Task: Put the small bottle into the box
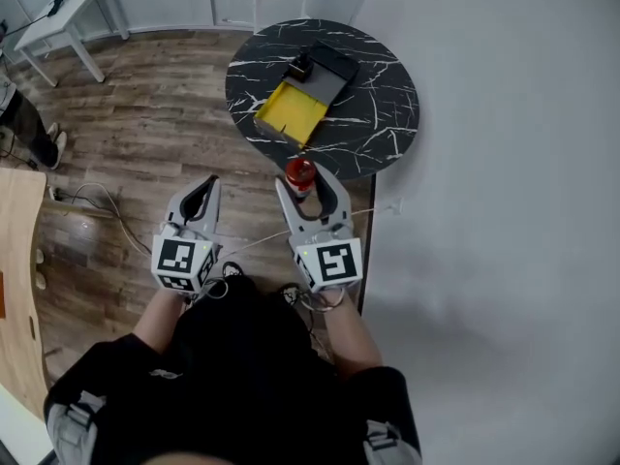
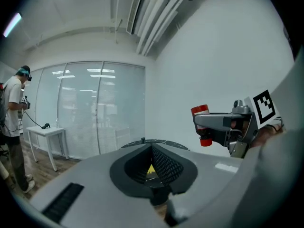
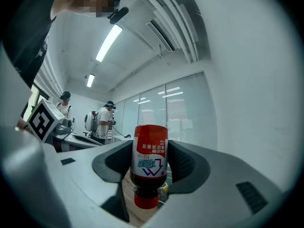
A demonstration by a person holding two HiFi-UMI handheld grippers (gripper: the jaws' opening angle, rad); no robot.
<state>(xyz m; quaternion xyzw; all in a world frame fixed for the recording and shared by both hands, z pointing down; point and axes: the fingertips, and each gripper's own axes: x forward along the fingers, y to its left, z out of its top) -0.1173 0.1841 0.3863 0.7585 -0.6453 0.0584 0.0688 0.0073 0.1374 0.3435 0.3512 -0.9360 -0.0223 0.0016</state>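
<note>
A small red-labelled bottle (image 1: pixel 299 174) is clamped between the jaws of my right gripper (image 1: pixel 302 181), which is shut on it just short of the round black marble table (image 1: pixel 380 105). In the right gripper view the bottle (image 3: pixel 149 158) hangs cap down. On the table lies the box (image 1: pixel 289 114), yellow inside, with its black lid (image 1: pixel 330 72) folded back. My left gripper (image 1: pixel 207 188) is shut on nothing, level with the right one and left of it. From the left gripper view, the right gripper (image 2: pixel 223 126) and bottle (image 2: pixel 200 110) show at right.
A white wall runs along the right. At the far left stand a white table (image 1: pixel 66 13) and a person's legs (image 1: pixel 34 129). A cable (image 1: pixel 97 206) lies on the wooden floor, and a wooden tabletop (image 1: pixel 15 260) lines the left edge. People (image 3: pixel 104 121) stand in the background.
</note>
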